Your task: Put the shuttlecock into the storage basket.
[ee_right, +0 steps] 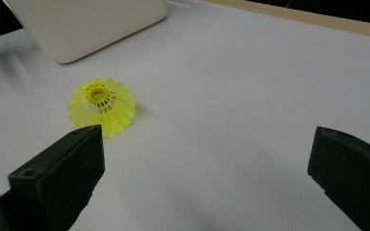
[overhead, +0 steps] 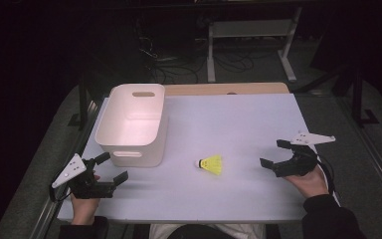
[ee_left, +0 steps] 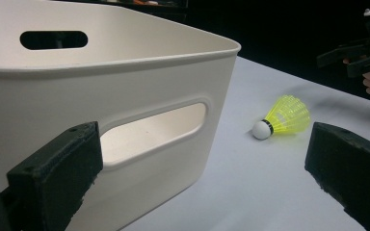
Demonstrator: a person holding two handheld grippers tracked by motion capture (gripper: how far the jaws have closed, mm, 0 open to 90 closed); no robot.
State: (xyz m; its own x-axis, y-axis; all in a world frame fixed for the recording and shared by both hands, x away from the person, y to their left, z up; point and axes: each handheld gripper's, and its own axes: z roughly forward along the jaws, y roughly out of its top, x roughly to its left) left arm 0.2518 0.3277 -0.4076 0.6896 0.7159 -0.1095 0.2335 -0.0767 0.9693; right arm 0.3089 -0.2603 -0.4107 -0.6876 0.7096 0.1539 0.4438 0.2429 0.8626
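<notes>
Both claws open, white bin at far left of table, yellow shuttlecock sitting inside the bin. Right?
Not quite. The yellow shuttlecock is not in the white bin; it lies on its side on the table, just right of the bin, as the high view shows. The rest holds: the left claw and right claw are both open, and the bin sits at the table's far left.

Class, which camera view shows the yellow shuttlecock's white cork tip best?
The left gripper view: the shuttlecock lies side-on, cork plainly visible. The high view shows it small. The right gripper view looks into its open skirt, cork hidden.
</notes>
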